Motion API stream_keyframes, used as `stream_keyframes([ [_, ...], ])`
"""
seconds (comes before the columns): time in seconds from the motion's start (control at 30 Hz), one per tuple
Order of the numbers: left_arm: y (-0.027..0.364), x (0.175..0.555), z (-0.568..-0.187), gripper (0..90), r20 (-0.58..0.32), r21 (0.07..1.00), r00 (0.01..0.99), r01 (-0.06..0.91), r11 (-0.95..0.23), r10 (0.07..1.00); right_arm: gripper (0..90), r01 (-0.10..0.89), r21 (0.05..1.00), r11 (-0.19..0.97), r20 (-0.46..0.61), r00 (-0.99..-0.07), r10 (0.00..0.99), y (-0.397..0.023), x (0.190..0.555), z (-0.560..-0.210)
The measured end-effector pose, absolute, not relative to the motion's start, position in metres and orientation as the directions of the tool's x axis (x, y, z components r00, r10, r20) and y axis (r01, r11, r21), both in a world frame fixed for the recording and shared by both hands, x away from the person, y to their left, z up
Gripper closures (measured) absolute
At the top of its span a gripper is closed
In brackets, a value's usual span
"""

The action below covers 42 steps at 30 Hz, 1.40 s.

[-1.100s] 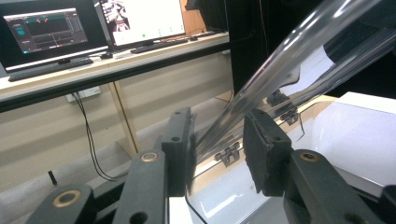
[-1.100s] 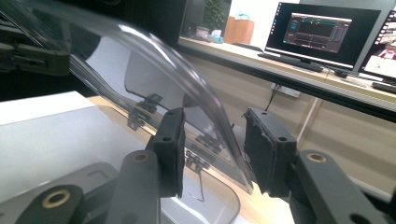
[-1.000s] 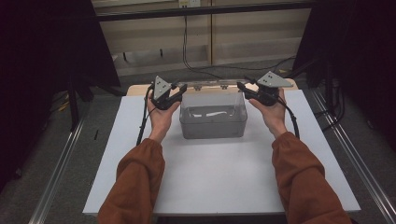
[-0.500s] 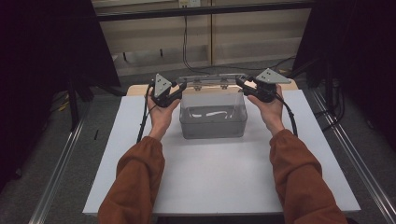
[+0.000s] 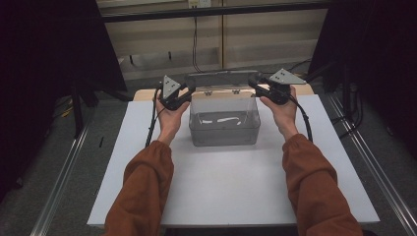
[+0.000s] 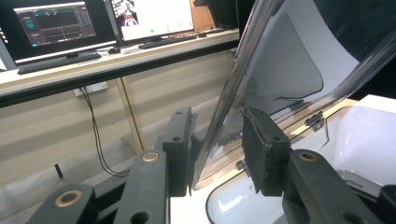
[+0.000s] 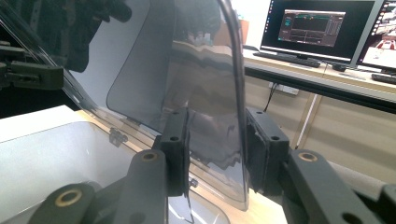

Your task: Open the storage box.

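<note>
A clear plastic box [image 5: 223, 130] stands at the back of the white table [image 5: 221, 191], with some white pieces [image 5: 221, 119] on its floor. Its hinged clear lid [image 5: 221, 78] is swung up, standing nearly upright over the back edge. My left gripper [image 5: 189, 91] is shut on the lid's left edge, and my right gripper [image 5: 253, 83] is shut on its right edge. In the left gripper view the lid [image 6: 289, 56] runs between the jaws of that gripper [image 6: 219, 149], above the box rim [image 6: 355, 140]. In the right gripper view the lid [image 7: 187, 60] passes between the jaws of the right gripper [image 7: 217, 144].
Metal rails [image 5: 59, 182] run along both sides of the table. Behind it stands a beige wall with hanging cables [image 5: 195, 44]. A desk with monitors [image 6: 56, 23] and a keyboard [image 7: 285, 58] lies farther off. The table's near half is bare white.
The lid has swung up from lying over the box to nearly upright at the back. Both hands have moved up and back with it.
</note>
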<state>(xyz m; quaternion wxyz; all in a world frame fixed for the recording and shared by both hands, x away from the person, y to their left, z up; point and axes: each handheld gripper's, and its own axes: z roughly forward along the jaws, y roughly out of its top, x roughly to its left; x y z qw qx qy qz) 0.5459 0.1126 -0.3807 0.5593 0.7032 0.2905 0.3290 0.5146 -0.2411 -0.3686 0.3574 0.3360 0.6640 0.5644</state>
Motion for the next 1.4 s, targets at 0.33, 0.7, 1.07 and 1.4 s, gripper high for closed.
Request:
stream_keyframes([
  [0.33,0.105,0.551,-0.38,65.5,0.145,0.973,0.611,0.054,-0.224,0.778,63.7,0.055,0.991,0.126,-0.08,-0.514,0.854,-0.244,0.52,-0.373],
  [0.7,0.108,0.558,-0.383,68.3,0.101,0.979,0.615,0.077,-0.187,0.782,64.9,0.079,0.989,0.129,-0.071,-0.51,0.857,-0.245,0.529,-0.385],
  [1.07,0.109,0.564,-0.391,70.3,0.095,0.974,0.622,0.103,-0.202,0.777,63.5,0.118,0.982,0.146,-0.067,-0.505,0.86,-0.248,0.539,-0.394],
  [1.4,0.111,0.57,-0.393,71.3,0.046,0.977,0.621,0.134,-0.163,0.782,66.5,0.139,0.979,0.149,-0.058,-0.51,0.858,-0.243,0.548,-0.402],
])
